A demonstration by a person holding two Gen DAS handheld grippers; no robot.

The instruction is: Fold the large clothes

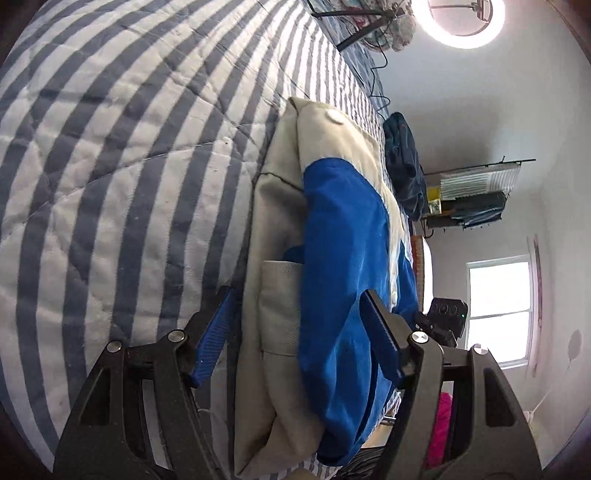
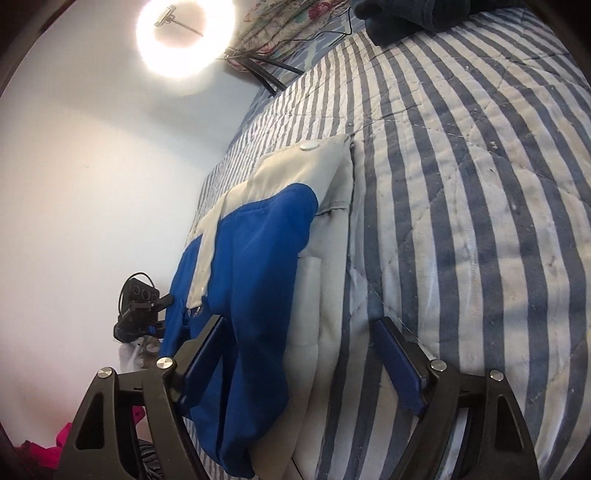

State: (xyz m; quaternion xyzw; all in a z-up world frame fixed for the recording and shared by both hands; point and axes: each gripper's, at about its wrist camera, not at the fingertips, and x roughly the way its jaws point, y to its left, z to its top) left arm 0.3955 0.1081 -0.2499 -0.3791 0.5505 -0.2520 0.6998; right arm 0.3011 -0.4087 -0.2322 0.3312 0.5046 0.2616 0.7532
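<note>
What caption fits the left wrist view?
Open left claw straddling a beige-and-blue jacket on a striped quilt.

**op:** From my left wrist cam, the left gripper (image 1: 299, 325) has its jaws spread wide on either side of the jacket (image 1: 332, 258), a beige and blue one lying on the striped quilt (image 1: 129, 166). Pads don't look like they're pressing anything.

**reply:** What's behind it?

**op:** A dark garment (image 1: 404, 162) near the quilt's edge, a ring light (image 1: 461, 22), a window (image 1: 498, 306).
</note>
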